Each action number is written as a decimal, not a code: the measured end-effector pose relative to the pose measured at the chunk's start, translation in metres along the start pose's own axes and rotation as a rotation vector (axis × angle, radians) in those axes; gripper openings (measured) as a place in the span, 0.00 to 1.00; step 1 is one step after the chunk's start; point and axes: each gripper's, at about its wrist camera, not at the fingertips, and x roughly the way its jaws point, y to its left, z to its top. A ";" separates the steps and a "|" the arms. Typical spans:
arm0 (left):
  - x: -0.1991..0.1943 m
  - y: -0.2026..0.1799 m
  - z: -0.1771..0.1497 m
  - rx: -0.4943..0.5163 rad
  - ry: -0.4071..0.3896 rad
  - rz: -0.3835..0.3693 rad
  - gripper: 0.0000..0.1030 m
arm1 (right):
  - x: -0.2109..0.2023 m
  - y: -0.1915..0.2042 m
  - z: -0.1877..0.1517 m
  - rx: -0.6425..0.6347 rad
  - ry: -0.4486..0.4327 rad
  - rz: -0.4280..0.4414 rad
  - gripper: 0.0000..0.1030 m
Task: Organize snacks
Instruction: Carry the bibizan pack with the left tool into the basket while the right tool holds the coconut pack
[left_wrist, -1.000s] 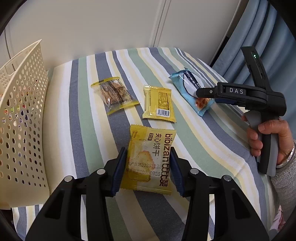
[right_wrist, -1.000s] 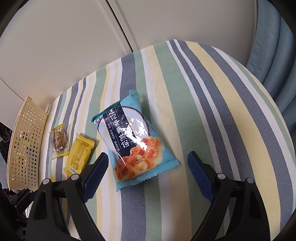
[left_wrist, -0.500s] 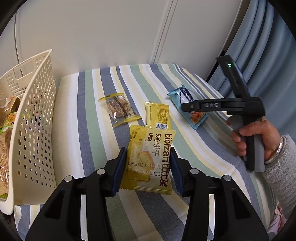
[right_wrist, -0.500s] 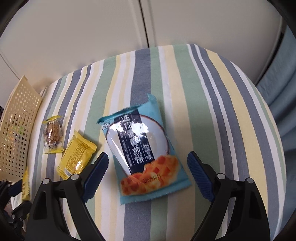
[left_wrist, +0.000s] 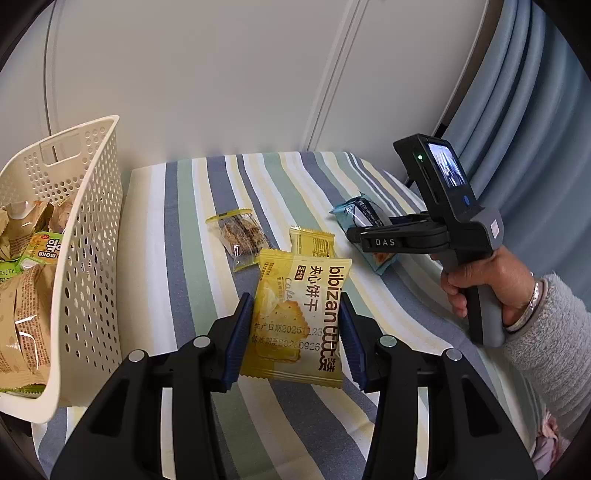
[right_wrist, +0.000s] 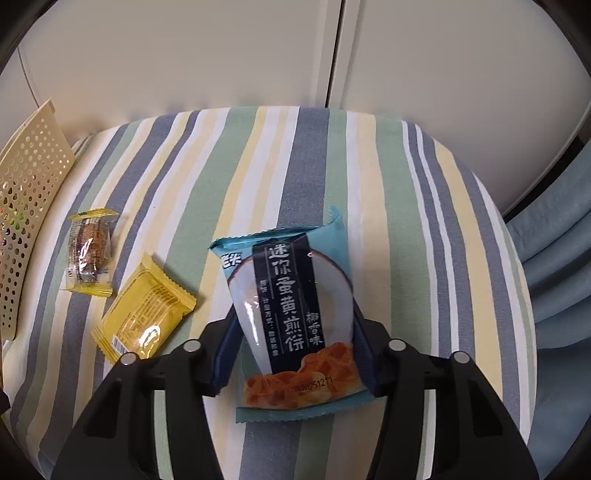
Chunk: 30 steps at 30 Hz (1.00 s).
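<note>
Right of the basket (left_wrist: 92, 236), the left gripper (left_wrist: 295, 332) clamps a yellow cracker pack (left_wrist: 299, 317) above the striped cloth (left_wrist: 192, 258). Farther right, the right gripper (right_wrist: 295, 347) is clamped on a blue pack (right_wrist: 291, 314).

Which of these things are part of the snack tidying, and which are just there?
Part of the job:
bibizan cracker packet, in the left gripper
blue pancake packet, in the right gripper
small yellow packet
clear-wrapped bar
cream basket

Just there:
striped cloth
blue curtain
white wall
</note>
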 end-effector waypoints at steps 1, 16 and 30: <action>-0.002 0.001 0.000 -0.003 -0.005 -0.001 0.45 | -0.002 -0.001 -0.001 0.005 -0.003 0.007 0.48; -0.069 0.036 0.004 -0.095 -0.149 0.026 0.45 | -0.040 -0.018 -0.013 0.083 -0.089 0.090 0.47; -0.127 0.120 0.004 -0.284 -0.284 0.253 0.46 | -0.053 0.012 -0.013 0.051 -0.113 0.160 0.47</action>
